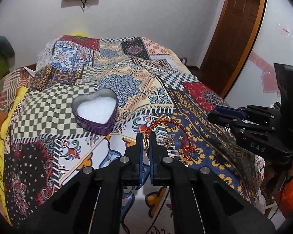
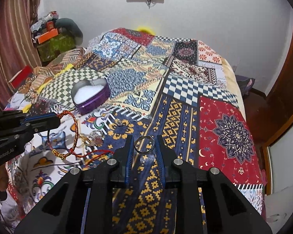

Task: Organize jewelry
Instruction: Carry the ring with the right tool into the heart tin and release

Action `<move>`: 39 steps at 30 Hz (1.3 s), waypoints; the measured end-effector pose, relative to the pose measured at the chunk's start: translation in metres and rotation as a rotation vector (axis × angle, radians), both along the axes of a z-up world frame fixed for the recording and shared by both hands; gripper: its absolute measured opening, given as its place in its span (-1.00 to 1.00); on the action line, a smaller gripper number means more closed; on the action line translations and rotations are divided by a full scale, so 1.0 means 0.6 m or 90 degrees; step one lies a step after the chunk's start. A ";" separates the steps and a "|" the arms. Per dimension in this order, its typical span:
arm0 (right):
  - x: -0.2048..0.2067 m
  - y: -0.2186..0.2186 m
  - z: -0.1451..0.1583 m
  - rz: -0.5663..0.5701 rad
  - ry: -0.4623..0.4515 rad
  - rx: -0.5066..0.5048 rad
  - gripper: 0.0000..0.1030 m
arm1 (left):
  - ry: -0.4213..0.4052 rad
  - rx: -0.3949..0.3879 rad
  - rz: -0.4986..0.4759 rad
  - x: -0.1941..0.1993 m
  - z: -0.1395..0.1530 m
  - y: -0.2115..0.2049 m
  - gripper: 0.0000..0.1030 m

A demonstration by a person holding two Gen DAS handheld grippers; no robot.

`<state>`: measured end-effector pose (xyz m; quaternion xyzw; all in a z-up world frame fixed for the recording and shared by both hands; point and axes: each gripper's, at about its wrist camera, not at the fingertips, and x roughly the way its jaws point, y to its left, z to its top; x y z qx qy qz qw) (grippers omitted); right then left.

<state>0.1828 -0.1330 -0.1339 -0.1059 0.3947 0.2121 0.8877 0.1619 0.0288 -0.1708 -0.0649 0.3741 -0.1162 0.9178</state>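
My left gripper (image 1: 146,136) is shut on a red braided cord bracelet (image 1: 182,134) with gold thread, which hangs from its tips above the bed. In the right wrist view that left gripper (image 2: 56,120) holds the bracelet (image 2: 68,136) as a dangling loop. My right gripper (image 2: 145,139) is shut on a silver ring (image 2: 144,144), lifted off the cloth. A purple heart-shaped tin (image 1: 96,114) with white padding lies open behind and to the left, also seen as the tin (image 2: 90,95) in the right wrist view. My right gripper (image 1: 214,115) shows at the right edge.
A patchwork bedspread (image 2: 185,89) covers the bed. More small silver and gold jewelry pieces (image 2: 95,136) lie on it between the grippers, with a ring (image 2: 119,122) farther back. A wooden door (image 1: 234,39) stands at the right; clutter (image 2: 52,37) sits at the far left.
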 end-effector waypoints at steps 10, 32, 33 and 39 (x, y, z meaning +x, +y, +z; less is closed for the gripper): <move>-0.017 0.023 0.038 0.010 -0.034 0.022 -0.61 | -0.040 -0.003 0.036 -0.011 0.041 0.040 -0.93; 0.013 0.090 0.054 0.046 -0.033 0.059 -0.61 | -0.058 0.033 0.113 0.047 0.052 0.125 -0.93; 0.017 0.093 0.055 0.049 -0.033 0.059 -0.61 | -0.054 0.033 0.115 0.055 0.048 0.128 -0.93; 0.048 0.122 0.056 0.069 -0.025 0.061 -0.61 | -0.029 0.038 0.119 0.104 0.021 0.142 -0.93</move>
